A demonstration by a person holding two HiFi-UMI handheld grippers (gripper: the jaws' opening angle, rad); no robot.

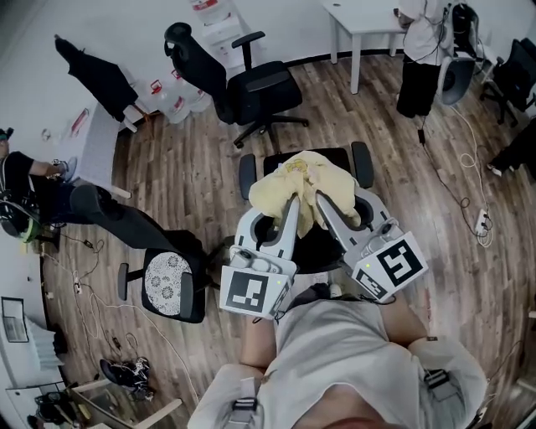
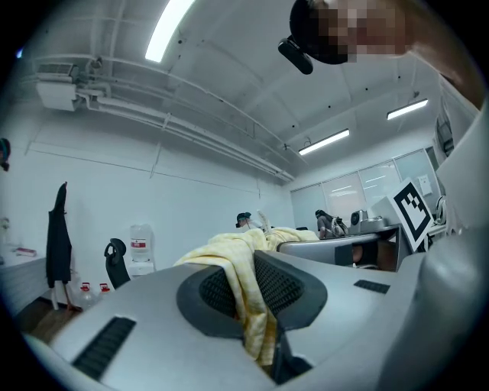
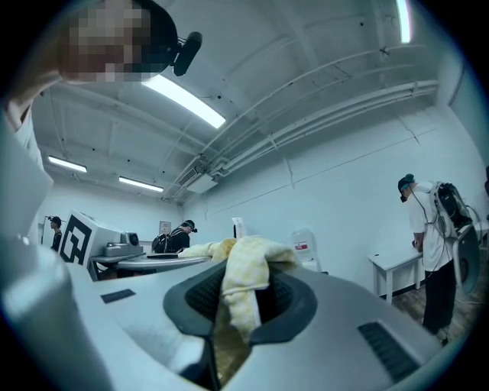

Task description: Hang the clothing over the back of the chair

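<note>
A pale yellow garment (image 1: pixel 308 188) hangs bunched between my two grippers, above a black office chair (image 1: pixel 362 161) that stands right in front of me. My left gripper (image 1: pixel 292 204) is shut on the garment's left part; in the left gripper view the yellow cloth (image 2: pixel 246 294) is pinched between the jaws. On the right, my other gripper (image 1: pixel 319 198) is shut on the garment's other side, and the cloth (image 3: pixel 243 286) drapes over its jaws in the right gripper view. Most of the chair's seat and back is hidden under the cloth and the grippers.
A second black office chair (image 1: pixel 243 84) stands further off, and a third chair with a patterned seat (image 1: pixel 167 281) is at my left. A white table (image 1: pixel 364 21) with a person (image 1: pixel 423 50) beside it is at the back right. Cables (image 1: pixel 469 197) lie on the wooden floor.
</note>
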